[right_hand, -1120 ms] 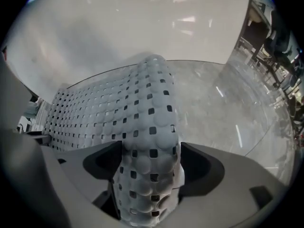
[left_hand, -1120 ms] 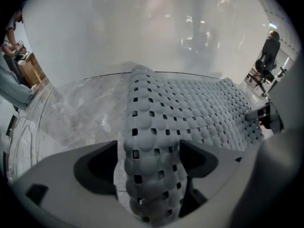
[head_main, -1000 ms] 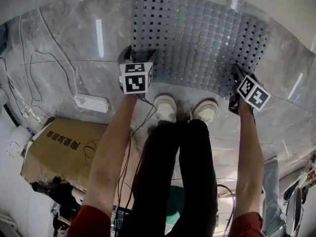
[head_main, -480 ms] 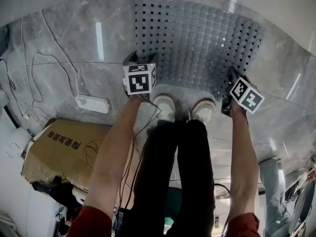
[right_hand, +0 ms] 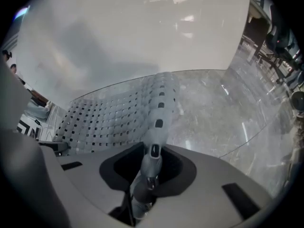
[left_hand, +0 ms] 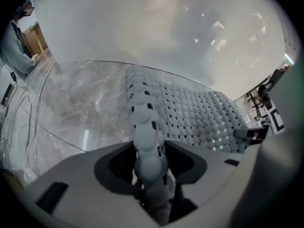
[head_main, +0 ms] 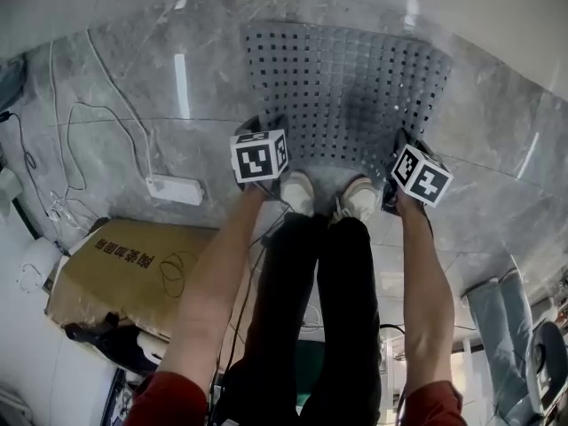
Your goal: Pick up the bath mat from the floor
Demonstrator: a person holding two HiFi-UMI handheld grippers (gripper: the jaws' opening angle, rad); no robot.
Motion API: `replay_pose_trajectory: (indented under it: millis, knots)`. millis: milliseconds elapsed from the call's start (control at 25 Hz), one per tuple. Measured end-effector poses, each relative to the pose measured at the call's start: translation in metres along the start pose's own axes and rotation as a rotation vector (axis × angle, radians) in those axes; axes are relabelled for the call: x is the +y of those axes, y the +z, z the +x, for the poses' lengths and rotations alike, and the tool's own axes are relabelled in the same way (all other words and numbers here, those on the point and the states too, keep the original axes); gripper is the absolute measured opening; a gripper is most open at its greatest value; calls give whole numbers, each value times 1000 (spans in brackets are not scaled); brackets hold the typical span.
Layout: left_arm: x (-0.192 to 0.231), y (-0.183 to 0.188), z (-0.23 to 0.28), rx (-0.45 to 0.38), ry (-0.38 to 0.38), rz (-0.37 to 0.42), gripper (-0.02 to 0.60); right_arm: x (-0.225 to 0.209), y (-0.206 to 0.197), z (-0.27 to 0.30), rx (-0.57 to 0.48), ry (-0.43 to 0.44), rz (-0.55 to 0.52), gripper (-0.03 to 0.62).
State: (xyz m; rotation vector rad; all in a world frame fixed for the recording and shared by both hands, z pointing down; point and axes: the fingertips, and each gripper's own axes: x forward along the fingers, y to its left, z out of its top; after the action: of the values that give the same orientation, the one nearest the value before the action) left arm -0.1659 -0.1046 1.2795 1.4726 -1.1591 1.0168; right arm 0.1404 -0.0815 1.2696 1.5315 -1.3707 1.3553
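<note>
The grey bath mat (head_main: 346, 78), bubbled and full of square holes, lies on the marble floor against the wall. My left gripper (head_main: 255, 133) is at its near left corner and my right gripper (head_main: 401, 145) at its near right corner. In the left gripper view the mat's (left_hand: 190, 113) edge rises into the left gripper (left_hand: 149, 177), whose jaws are closing and pinch it. In the right gripper view the mat's (right_hand: 118, 113) edge is squeezed thin in the closing right gripper (right_hand: 148, 177). The fingertips are hidden under the marker cubes in the head view.
The person's two white shoes (head_main: 298, 190) stand at the mat's near edge, between the grippers. A white power strip (head_main: 176, 190) and cables (head_main: 62, 122) lie on the floor at the left. A cardboard box (head_main: 133, 269) sits at the near left.
Both grippers moved down and inward along the mat's near edge. The mat's near corners now sit between the jaws, and its near edge looks slightly lifted.
</note>
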Motion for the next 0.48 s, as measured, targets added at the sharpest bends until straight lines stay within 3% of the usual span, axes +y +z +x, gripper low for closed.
replay_pose_trajectory:
  millis: [200,480]
  knots:
    - [-18,-6,-26,23,-12,-4,156,12,-6,-28,-2,8,-30,68]
    - [-41,-7,-72,45,-25,20,141,23,-5,-79,16,3,-101,59]
